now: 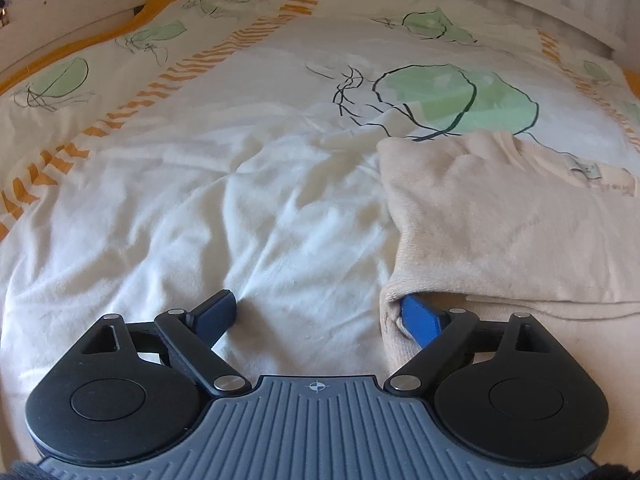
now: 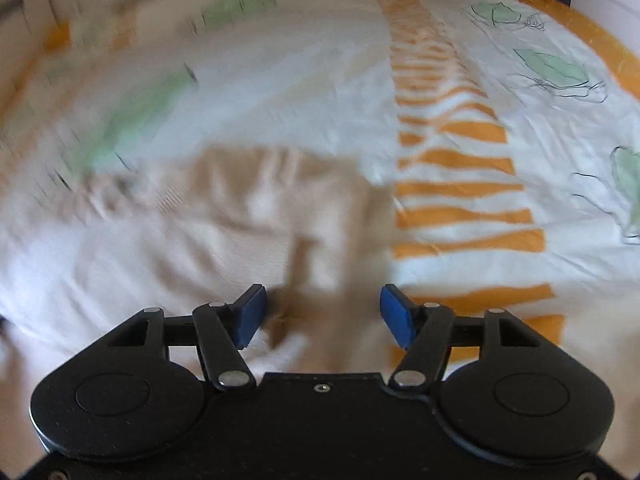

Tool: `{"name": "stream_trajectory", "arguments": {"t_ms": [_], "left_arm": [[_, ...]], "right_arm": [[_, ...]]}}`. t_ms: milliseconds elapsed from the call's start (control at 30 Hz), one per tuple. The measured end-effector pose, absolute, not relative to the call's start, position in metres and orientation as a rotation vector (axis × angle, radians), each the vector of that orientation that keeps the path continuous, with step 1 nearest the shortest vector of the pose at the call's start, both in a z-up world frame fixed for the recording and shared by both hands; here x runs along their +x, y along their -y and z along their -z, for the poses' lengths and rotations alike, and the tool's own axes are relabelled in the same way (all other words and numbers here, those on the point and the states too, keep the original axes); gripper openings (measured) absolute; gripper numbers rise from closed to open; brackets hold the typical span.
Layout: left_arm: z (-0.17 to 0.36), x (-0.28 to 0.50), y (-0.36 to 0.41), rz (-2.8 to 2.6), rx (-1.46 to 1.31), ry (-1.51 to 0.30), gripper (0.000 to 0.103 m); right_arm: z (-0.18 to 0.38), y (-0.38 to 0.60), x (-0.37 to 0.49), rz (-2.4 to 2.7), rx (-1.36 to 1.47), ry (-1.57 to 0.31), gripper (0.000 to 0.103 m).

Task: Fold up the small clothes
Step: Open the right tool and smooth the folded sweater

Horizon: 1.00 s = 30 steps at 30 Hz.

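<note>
**Left wrist view: cream garment folded, both claws let go**

Left wrist view shows cream garment point(image 1: 500, 216) lying folded on bedcover point(image 1: 240, 208), ahead and right of left claw point(image 1: 320, 314). Left claw spread wide, gripping nothing; right-hand pad point(image 1: 420, 318) tucked just under garment's near corner fold, opposite pad resting on bare bedcover. Small label point(image 1: 584, 170) visible near far right edge of cloth.

Right wrist view, heavily blurred, puts same garment point(image 2: 256, 216) directly ahead and left of right claw point(image 2: 322, 314), with a fold of it running back between the jaws. Right claw parted, pads clear of cloth, nothing held.

Likely handling: soft, light, limp knit; no stiffness, so sagging and sliding off any single-point lift. Slightly grippy against cotton cover, probably dragging wrinkles along. Best hold judged at doubled edges or corners, where thicker layers give the pads something to pinch, both claws together for next fold.

Edges and room: broad open bedcover left of left claw and beyond garment. Orange striped band point(image 2: 460, 184) close on right of right claw. White bed frame point(image 1: 520, 0) well beyond.
</note>
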State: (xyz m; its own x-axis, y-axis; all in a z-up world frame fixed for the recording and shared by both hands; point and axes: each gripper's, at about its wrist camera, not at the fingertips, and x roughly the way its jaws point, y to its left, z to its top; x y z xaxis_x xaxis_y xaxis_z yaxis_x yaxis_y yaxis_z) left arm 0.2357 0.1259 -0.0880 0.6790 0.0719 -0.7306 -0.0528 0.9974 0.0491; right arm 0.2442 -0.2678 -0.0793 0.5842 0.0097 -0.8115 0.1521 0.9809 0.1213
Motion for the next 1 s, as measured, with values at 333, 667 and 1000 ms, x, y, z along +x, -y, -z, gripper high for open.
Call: {"name": "stream_trajectory", "arguments": {"t_ms": [333,667,1000], "left_arm": [[0.053,0.214,-0.119,-0.09,0.077,-0.676,0.088],[0.042,0.25,-0.072,-0.007,0.142,-0.7,0.088],[0.09,0.266,-0.081,-0.023,0.055,-0.793,0.103]], "right_arm": [[0.07,0.265,0.24,0.055,0.208,-0.903,0.079],[0.089,0.251,0.243,0.068,0.1,-0.99,0.102],[0.092,0.252,0.242,0.063,0.112,-0.98,0.102]]}}
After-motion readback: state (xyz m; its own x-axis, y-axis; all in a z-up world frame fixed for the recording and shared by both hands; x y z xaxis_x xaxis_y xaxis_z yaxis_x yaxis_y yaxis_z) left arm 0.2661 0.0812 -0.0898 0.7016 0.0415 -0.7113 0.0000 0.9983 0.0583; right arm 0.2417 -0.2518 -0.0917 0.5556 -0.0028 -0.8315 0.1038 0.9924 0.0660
